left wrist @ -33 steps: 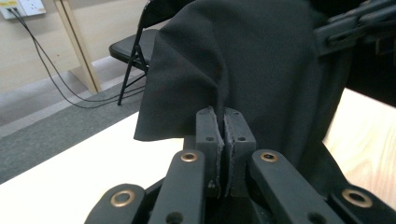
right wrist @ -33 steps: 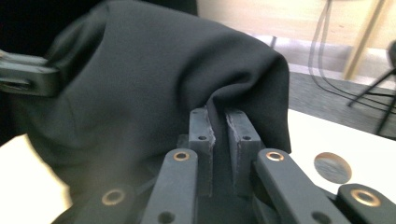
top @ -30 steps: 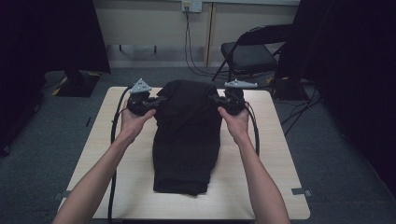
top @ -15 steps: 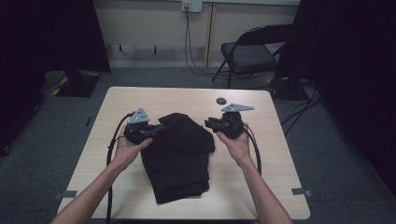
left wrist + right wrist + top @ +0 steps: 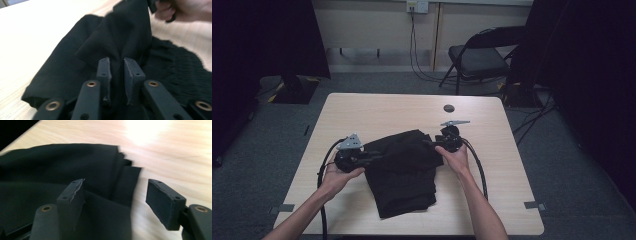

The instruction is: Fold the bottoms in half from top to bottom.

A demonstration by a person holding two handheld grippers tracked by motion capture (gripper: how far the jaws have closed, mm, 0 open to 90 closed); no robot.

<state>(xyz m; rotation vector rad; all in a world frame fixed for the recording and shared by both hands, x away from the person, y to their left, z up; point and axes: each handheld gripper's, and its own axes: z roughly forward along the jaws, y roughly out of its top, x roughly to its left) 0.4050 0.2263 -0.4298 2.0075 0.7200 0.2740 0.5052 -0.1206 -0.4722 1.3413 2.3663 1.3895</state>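
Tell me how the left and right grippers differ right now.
The left gripper has its jaws only narrowly parted, with the black cloth between them; the right gripper gapes wide, its pads off the cloth. Both have just been opening. Both sit at the cloth's far corners, low on the table.

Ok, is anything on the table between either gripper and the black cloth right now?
Nothing visible. The left gripper has a fold of the black cloth in its narrow gap; the right gripper is open at the cloth's edge. Both have just been opening. The small dark disc lies apart, farther back on the table.
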